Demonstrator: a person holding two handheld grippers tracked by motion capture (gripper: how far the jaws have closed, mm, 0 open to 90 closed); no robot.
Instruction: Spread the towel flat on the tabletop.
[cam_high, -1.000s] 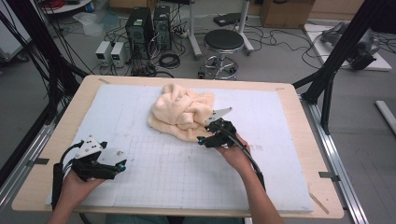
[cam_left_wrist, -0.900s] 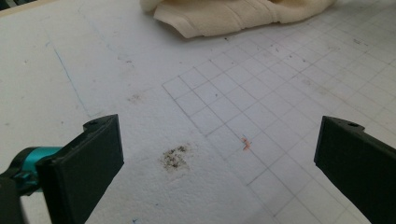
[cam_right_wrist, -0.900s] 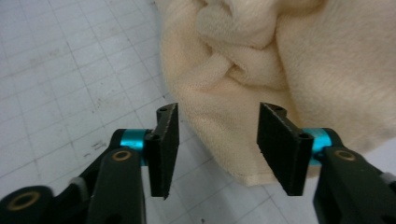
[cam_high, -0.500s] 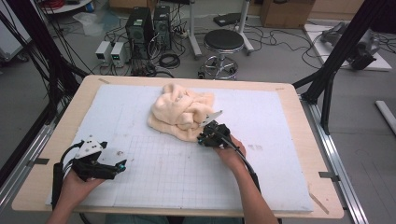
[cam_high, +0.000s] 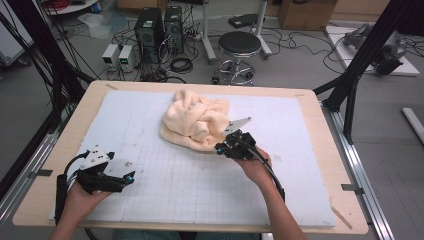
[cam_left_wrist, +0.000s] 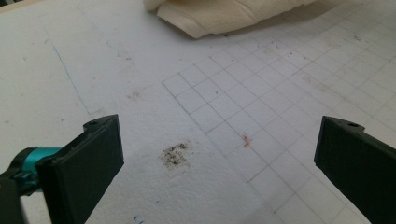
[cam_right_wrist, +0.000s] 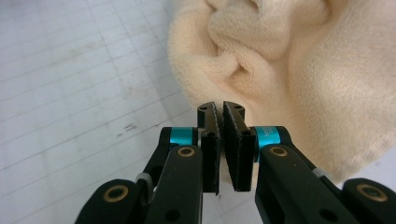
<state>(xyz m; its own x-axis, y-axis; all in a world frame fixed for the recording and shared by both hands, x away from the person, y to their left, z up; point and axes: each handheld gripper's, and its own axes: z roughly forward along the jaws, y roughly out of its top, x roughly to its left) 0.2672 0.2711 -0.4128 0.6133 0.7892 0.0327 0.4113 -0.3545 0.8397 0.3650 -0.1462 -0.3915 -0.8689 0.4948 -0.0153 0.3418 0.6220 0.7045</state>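
Note:
A crumpled cream towel (cam_high: 195, 117) lies on the white grid mat (cam_high: 200, 195), behind its middle. My right gripper (cam_high: 219, 148) sits at the towel's near right edge. In the right gripper view, the right gripper (cam_right_wrist: 223, 106) has just closed its jaws. Only a thin slit remains between the pads, and I see no fold of towel (cam_right_wrist: 289, 70) in it. The tips reach the cloth's rim. My left gripper (cam_high: 131, 177) rests near the mat's front left corner. The left gripper (cam_left_wrist: 219, 154) stands wide open over bare mat, with the towel (cam_left_wrist: 233, 16) far ahead.
The mat covers a wooden table (cam_high: 320, 107) with metal rails along both sides. Behind the table stand a stool (cam_high: 240, 47), computer boxes (cam_high: 160, 30) and loose cables. A dark smudge (cam_left_wrist: 175, 156) marks the mat between the left jaws.
The right gripper moved in toward the towel's near edge and its jaws closed. The left hand has not moved.

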